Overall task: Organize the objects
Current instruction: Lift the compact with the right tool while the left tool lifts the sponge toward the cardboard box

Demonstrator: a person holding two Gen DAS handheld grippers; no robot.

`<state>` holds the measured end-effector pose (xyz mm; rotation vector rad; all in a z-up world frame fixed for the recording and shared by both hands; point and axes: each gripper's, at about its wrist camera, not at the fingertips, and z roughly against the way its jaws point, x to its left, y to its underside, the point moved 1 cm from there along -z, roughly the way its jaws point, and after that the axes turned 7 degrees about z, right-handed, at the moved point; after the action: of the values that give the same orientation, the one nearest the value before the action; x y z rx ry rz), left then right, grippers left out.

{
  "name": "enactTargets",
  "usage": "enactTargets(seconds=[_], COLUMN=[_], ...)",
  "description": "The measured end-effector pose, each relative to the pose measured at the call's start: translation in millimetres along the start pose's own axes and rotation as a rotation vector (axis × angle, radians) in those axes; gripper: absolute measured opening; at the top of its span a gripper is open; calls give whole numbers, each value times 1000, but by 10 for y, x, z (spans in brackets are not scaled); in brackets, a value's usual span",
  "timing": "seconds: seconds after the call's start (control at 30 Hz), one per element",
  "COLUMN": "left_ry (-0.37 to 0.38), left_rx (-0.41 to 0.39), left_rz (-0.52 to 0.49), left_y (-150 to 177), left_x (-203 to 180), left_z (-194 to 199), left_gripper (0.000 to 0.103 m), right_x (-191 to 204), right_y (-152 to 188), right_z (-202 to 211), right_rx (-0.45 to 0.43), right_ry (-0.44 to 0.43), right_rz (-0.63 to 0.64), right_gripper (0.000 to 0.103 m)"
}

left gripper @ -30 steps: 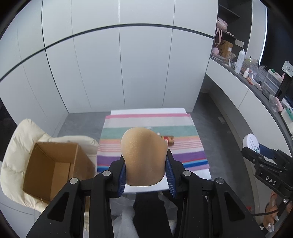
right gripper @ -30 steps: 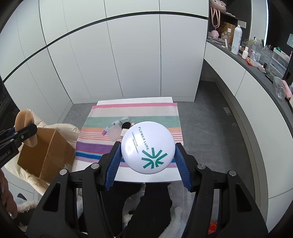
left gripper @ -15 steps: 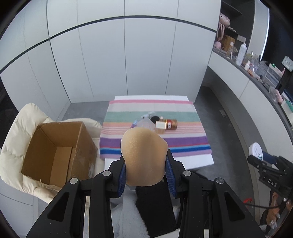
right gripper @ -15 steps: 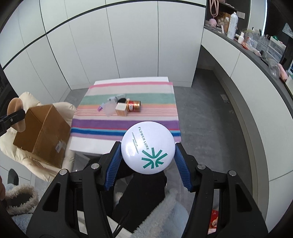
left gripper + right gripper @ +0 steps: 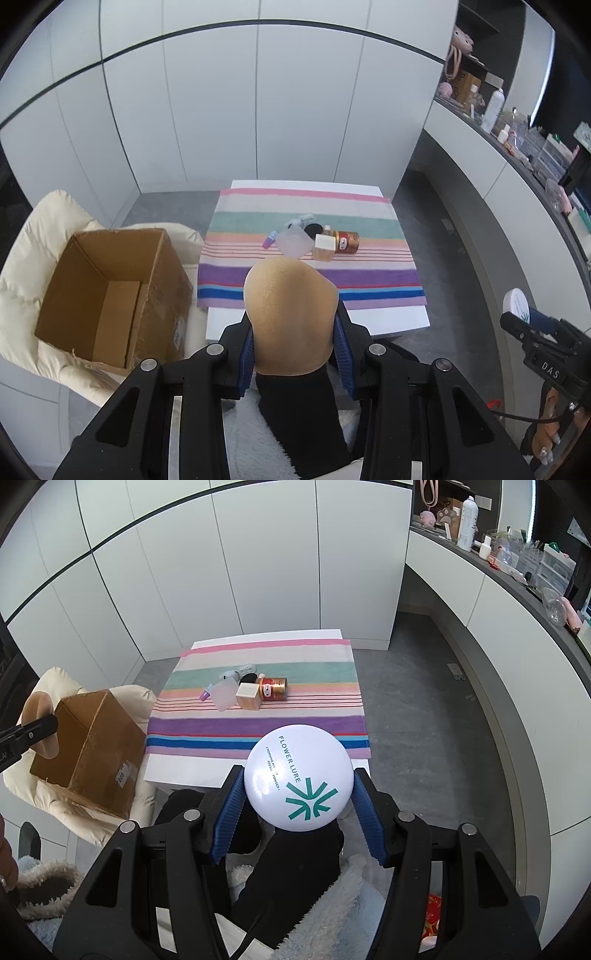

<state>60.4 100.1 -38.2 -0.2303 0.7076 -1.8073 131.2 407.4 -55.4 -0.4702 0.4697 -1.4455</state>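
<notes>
My left gripper (image 5: 293,347) is shut on a tan makeup sponge (image 5: 290,314), held high in front of the table; it also shows in the right wrist view (image 5: 38,720). My right gripper (image 5: 299,805) is shut on a round white powder compact (image 5: 297,781) with green print. An open cardboard box (image 5: 107,291) sits on a cream chair (image 5: 33,236) at the left; it also shows in the right wrist view (image 5: 88,749). On the striped cloth (image 5: 314,273) lie a red-gold can (image 5: 345,242), a square perfume bottle (image 5: 324,247) and a clear bottle (image 5: 291,242).
The small white table (image 5: 192,771) stands against white cabinet doors. A long counter (image 5: 517,576) with bottles and boxes runs along the right wall. Grey floor (image 5: 424,701) lies to the table's right. A fluffy robe and dark trousers are below both grippers.
Both grippers have pulled back and up from the table, which now looks smaller and farther. The box has come more into view. Both grips are unchanged.
</notes>
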Motion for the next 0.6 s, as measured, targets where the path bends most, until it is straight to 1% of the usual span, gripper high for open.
enactTargets(seconds=[0.2, 0.43, 0.6], left_ry=[-11, -19, -40], left_rx=[6, 21, 19], left_rz=[36, 71, 113], left_y=[-30, -7, 27], left_x=[157, 353, 591], left_z=[-80, -152, -132], left_gripper=[38, 38, 38], right_x=[73, 151, 343], right_y=[-30, -69, -137], right_z=[-59, -127, -188], right_rx=[14, 24, 29], right_ry=[-22, -18, -38], right_rz=[10, 25, 69], right_gripper=[60, 60, 60])
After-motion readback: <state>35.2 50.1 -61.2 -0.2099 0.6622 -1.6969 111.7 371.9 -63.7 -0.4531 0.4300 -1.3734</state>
